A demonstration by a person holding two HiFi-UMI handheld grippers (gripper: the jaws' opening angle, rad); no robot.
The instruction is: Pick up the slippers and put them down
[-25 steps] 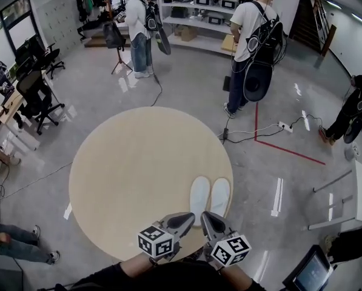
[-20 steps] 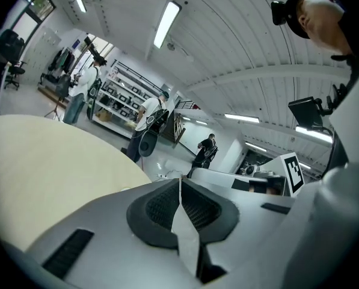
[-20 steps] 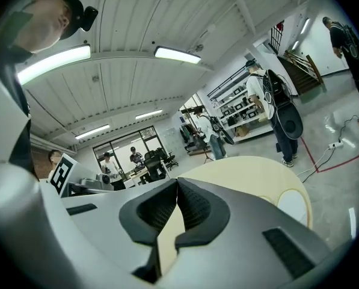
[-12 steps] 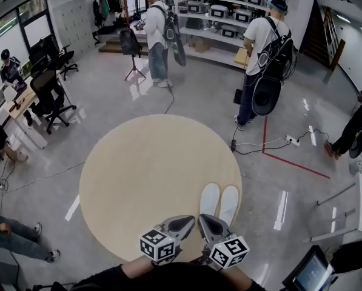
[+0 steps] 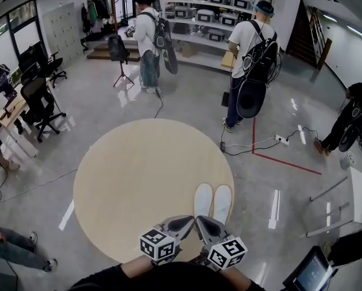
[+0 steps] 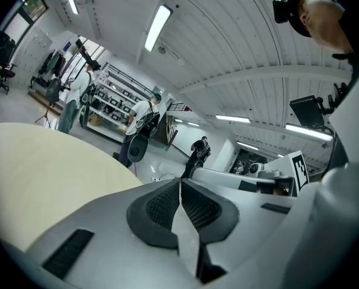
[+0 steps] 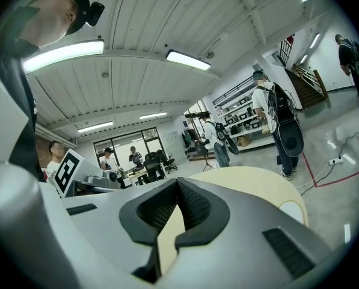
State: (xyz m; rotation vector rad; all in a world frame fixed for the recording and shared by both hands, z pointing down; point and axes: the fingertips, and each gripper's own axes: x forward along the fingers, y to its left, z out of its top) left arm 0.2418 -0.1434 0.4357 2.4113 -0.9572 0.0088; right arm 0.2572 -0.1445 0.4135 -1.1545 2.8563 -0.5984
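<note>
– Room, entry one: workshop hall, glossy grey floor [image 5: 168, 96]; white shelving [image 5: 211, 11] stocked with boxes along the top of the frame; black office chairs [image 5: 38, 93] at upper left; red tape line [image 5: 284, 161] on the floor at right.

– Persons listed?

– Two standing persons wearing black backpacks, backs turned: one at top centre [image 5: 147, 38], one at upper right [image 5: 247, 47]. Others sit or crouch at the left and right edges.

– Main surface?

– Round beige wooden table [image 5: 138, 174], centre of the frame, bare apart from one item.

– The item?

– Pair of white fabric slippers [image 5: 212, 200], side by side, lying flat on the table near its lower right edge, lengthwise up the frame.

– Tools?

– Grey left gripper [image 5: 190, 220] with black ribbed pads, at bottom centre: jaws pressed together, nothing between them. Grey right gripper [image 5: 200, 220], same make, just beside it: jaws likewise closed and empty. Each carries a cube with square markers. Both tips sit directly below the slippers' near ends in the frame; whether they touch cannot be told.

– Slippers held?

– No. Both rest on the table.
</note>
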